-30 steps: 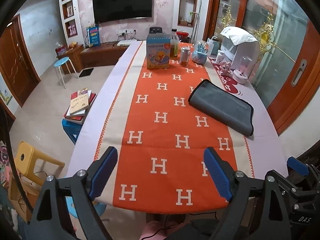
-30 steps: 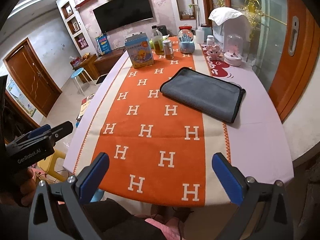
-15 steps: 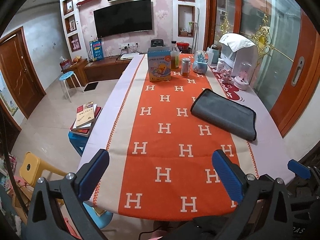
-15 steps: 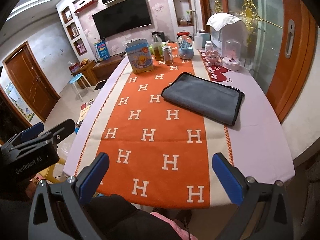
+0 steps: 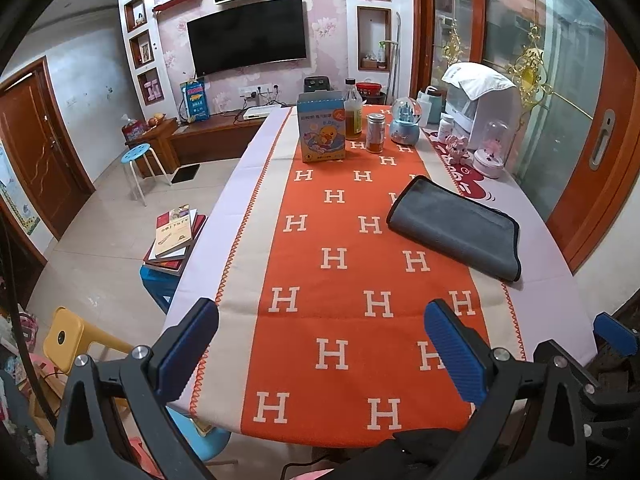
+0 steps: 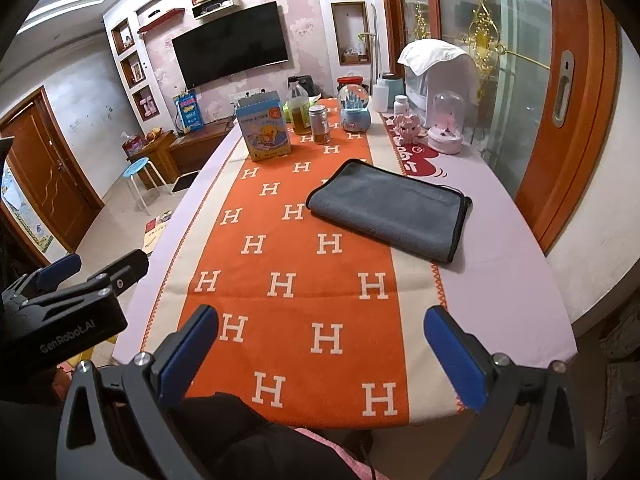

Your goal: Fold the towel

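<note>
Both my claws spread wide, holding nothing: left gripper and right gripper hover above the near table edge. Gray towel lies folded flat on the right side of the orange H-pattern runner, well apart from both. Duck box and bottles stand at far end.

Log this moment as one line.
towel: folded, flat on table runner | left gripper: open, empty | right gripper: open, empty | contact: none
</note>
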A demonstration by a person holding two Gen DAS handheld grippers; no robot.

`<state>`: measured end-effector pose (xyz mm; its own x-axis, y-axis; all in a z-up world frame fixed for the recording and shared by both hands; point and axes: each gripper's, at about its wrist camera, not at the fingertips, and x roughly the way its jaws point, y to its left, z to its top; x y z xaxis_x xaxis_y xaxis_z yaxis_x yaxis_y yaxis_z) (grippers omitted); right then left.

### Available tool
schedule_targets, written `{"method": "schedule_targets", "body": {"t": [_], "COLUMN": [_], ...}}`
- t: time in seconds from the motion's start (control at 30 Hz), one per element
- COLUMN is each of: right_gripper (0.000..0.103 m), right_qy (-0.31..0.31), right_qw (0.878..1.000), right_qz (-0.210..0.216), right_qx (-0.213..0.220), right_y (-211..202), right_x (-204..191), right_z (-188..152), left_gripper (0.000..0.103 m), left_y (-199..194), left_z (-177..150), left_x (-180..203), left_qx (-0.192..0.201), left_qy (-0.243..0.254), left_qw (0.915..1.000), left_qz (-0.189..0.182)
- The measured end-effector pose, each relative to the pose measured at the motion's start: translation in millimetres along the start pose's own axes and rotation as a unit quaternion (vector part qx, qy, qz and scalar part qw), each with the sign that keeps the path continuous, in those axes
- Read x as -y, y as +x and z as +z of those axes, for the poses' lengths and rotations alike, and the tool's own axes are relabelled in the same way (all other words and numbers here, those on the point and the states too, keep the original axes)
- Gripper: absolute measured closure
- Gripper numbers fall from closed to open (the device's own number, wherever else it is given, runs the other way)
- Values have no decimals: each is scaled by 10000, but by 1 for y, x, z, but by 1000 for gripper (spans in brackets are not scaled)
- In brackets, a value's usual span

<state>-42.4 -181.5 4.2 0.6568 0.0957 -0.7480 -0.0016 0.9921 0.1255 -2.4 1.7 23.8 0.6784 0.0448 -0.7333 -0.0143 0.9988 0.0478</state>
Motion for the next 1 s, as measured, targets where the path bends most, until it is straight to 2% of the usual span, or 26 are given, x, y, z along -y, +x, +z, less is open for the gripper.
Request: {"method": "schedule_targets", "body": {"t": [1.0], "right_gripper": [0], "right_qy": [41], "right_qw": [9997], "right_qz": [96], "right_qx": [-205], "right_y": [8], "right_x": [-4], "right_z": [-4], "left_gripper": [1], "left_y": [5], "left_z": [-1], "left_x": [-4], "left_qx": [8], "left_qy": [-24], "left_qw": [10000], "left_qz": [81]}}
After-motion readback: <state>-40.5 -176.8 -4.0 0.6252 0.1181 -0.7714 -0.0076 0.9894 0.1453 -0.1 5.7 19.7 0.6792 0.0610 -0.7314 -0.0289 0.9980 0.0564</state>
